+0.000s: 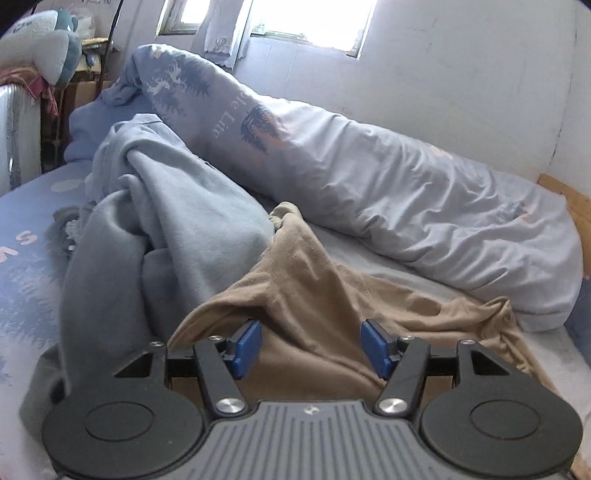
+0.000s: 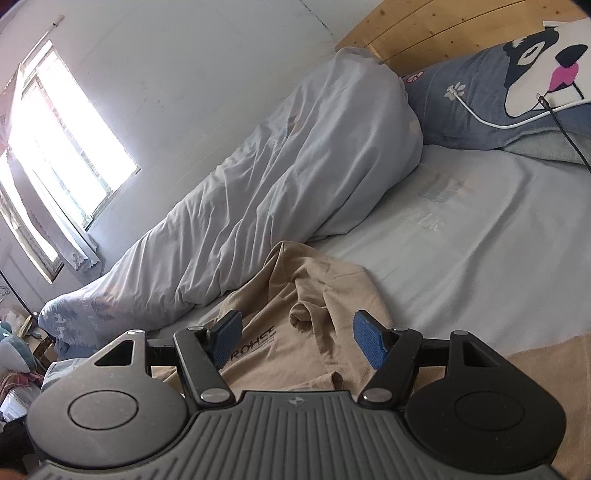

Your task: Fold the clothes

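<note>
A bed (image 2: 480,240) carries a crumpled tan shirt (image 2: 314,332), grey-blue garment (image 1: 166,221), rolled duvet (image 1: 406,206) and pillow (image 2: 480,103).

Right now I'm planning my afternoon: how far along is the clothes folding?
Nothing looks folded. The tan shirt lies crumpled on the bed, both hand-held grippers, left and right, open above it. The grey-blue garment is still heaped beside it.

Left wrist view low over the bed (image 1: 22,236), facing the window wall, tan shirt (image 1: 306,295) close below, right wrist view tilted, facing the headboard (image 2: 424,33), both sharing the shirt and rolled duvet (image 1: 406,206)
</note>
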`<act>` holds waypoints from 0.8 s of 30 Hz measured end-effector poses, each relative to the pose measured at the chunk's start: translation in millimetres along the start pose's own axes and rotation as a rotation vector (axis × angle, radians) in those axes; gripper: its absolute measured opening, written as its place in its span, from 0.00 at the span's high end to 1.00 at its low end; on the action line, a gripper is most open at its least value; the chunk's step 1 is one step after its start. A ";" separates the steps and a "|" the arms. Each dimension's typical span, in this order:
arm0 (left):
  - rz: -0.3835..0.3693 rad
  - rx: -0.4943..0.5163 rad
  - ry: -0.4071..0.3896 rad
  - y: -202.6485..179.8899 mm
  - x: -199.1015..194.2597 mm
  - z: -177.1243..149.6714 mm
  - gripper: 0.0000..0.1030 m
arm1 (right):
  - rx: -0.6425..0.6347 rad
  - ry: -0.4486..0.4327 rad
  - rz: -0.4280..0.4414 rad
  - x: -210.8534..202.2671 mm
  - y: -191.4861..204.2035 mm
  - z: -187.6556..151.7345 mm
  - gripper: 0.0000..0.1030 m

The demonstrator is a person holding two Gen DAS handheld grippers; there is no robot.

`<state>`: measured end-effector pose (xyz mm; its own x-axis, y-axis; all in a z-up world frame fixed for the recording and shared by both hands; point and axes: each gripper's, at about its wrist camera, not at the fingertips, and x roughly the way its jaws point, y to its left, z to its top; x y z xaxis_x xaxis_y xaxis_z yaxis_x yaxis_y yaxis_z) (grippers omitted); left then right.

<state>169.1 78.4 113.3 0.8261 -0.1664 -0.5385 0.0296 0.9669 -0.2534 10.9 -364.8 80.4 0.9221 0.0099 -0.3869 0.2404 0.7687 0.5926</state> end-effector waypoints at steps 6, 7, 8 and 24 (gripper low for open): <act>0.049 -0.041 0.017 6.1 19.3 17.5 0.43 | -0.002 -0.003 0.005 -0.7 1.0 1.0 0.32; 0.045 -0.055 0.009 8.4 19.1 19.0 0.43 | -0.004 -0.003 0.005 -0.6 1.3 1.1 0.32; 0.041 -0.069 0.002 10.8 19.0 20.5 0.45 | -0.006 -0.003 0.006 -0.6 1.5 1.1 0.32; -0.011 -0.199 -0.104 50.7 -4.6 22.3 0.67 | -0.079 0.069 -0.032 15.8 -0.4 -3.4 0.32</act>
<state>179.4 132.5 120.9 0.8803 -0.1455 -0.4515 -0.0644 0.9063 -0.4177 24.4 -362.7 71.7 0.8907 0.0264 -0.4538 0.2420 0.8175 0.5226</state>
